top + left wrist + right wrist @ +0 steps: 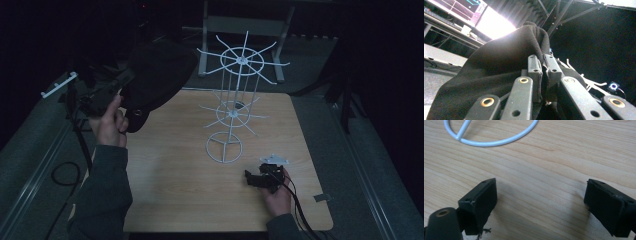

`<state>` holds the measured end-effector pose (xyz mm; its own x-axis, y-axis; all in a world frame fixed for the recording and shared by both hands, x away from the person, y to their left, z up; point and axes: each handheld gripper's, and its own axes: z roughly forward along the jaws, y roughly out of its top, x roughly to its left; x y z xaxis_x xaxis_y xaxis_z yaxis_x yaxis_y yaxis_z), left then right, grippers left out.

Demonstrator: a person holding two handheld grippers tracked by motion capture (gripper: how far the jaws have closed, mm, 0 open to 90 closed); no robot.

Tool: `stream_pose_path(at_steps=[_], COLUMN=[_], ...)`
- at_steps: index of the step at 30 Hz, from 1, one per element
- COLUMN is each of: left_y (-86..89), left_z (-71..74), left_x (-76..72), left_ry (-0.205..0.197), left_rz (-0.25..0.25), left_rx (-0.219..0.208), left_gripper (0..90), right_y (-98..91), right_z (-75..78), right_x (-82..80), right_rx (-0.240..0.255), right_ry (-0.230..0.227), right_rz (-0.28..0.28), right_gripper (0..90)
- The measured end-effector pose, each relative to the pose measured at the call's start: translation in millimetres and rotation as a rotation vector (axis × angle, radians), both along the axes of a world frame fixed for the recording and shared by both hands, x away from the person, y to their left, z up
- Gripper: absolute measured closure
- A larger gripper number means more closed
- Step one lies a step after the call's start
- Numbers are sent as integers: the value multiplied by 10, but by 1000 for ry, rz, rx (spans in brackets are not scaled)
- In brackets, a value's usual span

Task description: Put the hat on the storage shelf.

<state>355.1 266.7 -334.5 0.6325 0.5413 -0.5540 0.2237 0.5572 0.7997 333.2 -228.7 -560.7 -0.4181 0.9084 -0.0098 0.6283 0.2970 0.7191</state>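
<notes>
A black fleece hat [157, 75] hangs in the air at the upper left of the table, level with the top ring of a white wire display rack [234, 102]. My left gripper [543, 76] is shut on the hat's fabric [506, 57], its jaws pressed together on a fold. The rack's white prongs [589, 81] show behind the cloth. Low over the wooden table [190, 195] at the front right, my right gripper [541, 202] stands open with nothing between its jaws. The rack's round white base [491, 140] lies just beyond it.
The rack stands in the middle of the table on its ring base [224, 146], with two tiers of radiating prongs. A white bar [59, 85] sits off the table at the left. Dark floor and metal frame legs [280, 40] surround the table.
</notes>
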Motion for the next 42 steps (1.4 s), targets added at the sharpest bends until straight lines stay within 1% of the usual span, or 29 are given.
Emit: stream_pose_path(at_steps=[5,17,21,28,34,36,38,42], left_y=[-6,-40,-34,-22,-9,-14,-23,-28], left_z=[31,114,122,123,142,161,189,240], left_x=[0,15,20,35,40,33,24,11], left_ry=[-8,-26,-34,-34,-41,-42,-47,-59], left_rz=[0,-2,-2,-1,1,1,4,10], left_rx=[5,-2,-17,-35,-56,-53,-39,-37], left_gripper=[862,862,862,863,862,862,862,862], right_y=[0,0,0,0,0,0,0,1], right_z=[0,0,0,0,0,0,0,0], right_x=[0,0,0,0,0,-1,-1,-2], right_rx=[0,0,0,0,0,0,0,-1], right_ry=[0,0,0,0,0,0,0,0], right_rz=[0,0,0,0,0,0,0,1], right_gripper=[111,111,111,111,111,111,112,112])
